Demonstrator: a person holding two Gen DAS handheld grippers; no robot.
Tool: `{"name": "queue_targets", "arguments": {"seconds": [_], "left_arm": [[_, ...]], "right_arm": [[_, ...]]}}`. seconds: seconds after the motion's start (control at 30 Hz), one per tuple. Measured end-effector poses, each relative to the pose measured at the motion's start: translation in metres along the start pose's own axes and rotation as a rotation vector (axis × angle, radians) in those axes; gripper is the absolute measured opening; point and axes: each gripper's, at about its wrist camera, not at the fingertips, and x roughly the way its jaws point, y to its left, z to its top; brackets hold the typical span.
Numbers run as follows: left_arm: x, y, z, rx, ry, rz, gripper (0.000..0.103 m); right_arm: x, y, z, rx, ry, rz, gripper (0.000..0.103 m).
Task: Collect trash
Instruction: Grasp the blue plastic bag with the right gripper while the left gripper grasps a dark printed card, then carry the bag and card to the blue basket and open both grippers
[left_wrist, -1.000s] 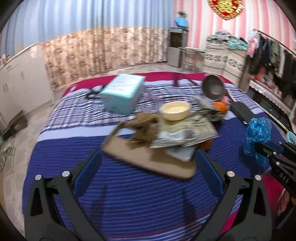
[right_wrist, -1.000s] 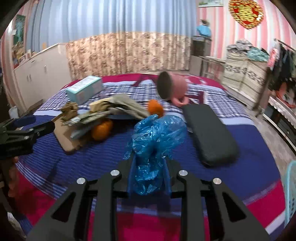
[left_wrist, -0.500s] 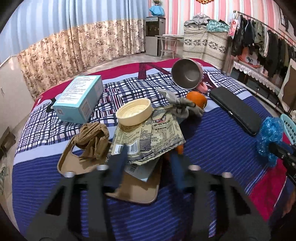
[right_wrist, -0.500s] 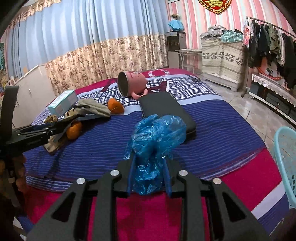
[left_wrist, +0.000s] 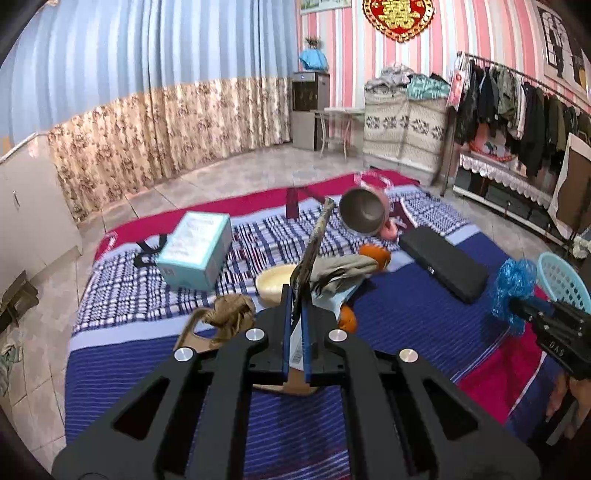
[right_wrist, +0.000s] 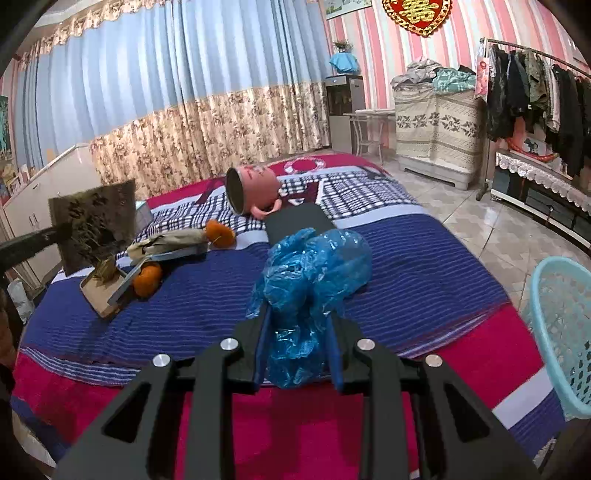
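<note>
One flat, printed wrapper, edge-on

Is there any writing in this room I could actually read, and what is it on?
"DAS": white letters on the black body of the right gripper, seen from the left wrist camera.
Gold Chinese double-happiness character: red wall ornament; a sign, not spelled words.
Teal box: print too blurred to read.
Wrapper in the left gripper: print too blurred to read.
Pink cup: markings unreadable.

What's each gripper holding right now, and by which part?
Left gripper: the flat snack wrapper, pinched at its lower edge. Right gripper: the crumpled blue plastic bag, at its lower bunch.
</note>
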Motion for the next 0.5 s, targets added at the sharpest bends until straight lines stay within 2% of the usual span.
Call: {"name": "queue_targets", "arguments": {"seconds": [0.23,0.4,0.5], "left_arm": [[-0.019,-0.022,0.012,0.001,-0.061,-0.011,0.003],[-0.012,-0.055,0.012,0.033,-0.053,-0.068,0.003],[-0.007,-0.078,0.013,0.044,-0.048,-0.107,0.003]], "right_arm": [[-0.025,-0.028,0.012,0.012,-0.051,-0.040,0.027],[-0.050,-0.059,0.022,0.018,-0.090,-0.101,0.027],[-0.066,-0.082,0.026,0.015,-0.114,-0.167,0.027]]}}
